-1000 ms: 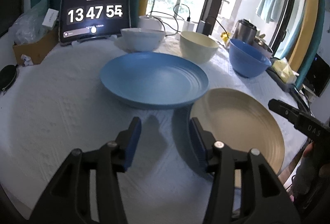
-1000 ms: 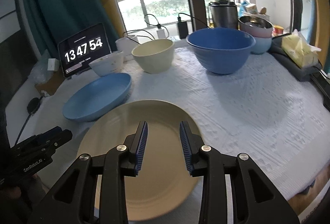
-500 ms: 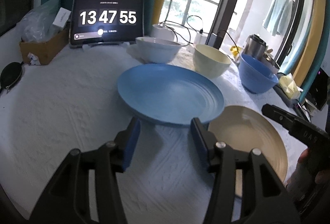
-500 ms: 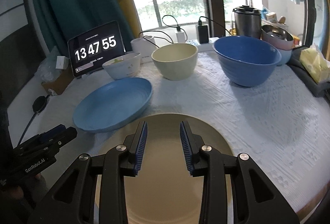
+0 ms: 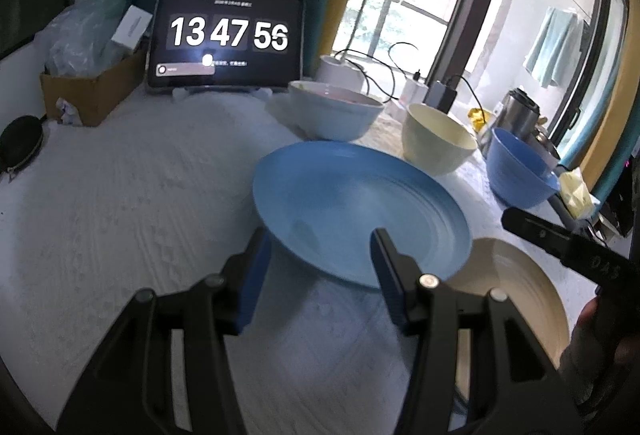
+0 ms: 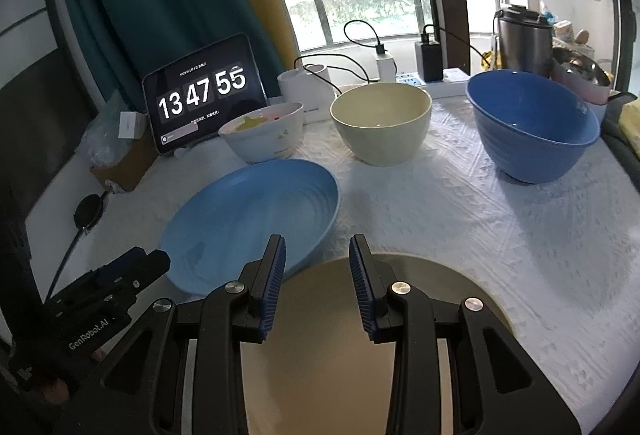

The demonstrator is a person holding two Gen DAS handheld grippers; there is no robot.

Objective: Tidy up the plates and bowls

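A blue plate (image 5: 360, 203) lies on the white cloth, also in the right wrist view (image 6: 248, 219). A beige plate (image 6: 400, 299) lies right of it, near the table's front edge (image 5: 516, 295). Behind stand a white bowl (image 6: 264, 131), a cream bowl (image 6: 380, 123) and a large blue bowl (image 6: 528, 123). My left gripper (image 5: 320, 239) is open and empty, its fingertips at the blue plate's near rim. My right gripper (image 6: 317, 247) is open and empty, above the beige plate's far rim.
A tablet (image 5: 224, 39) showing a clock stands at the back left beside a cardboard box (image 5: 88, 91). Chargers and cables (image 6: 384, 63), a steel kettle (image 6: 524, 35) and metal bowls (image 6: 580, 75) line the back. A yellow tissue pack (image 5: 576, 191) is far right.
Both grippers have moved forward over the table. The left one came up to the blue plate's near rim; the right one advanced across the beige plate. Both stayed open.
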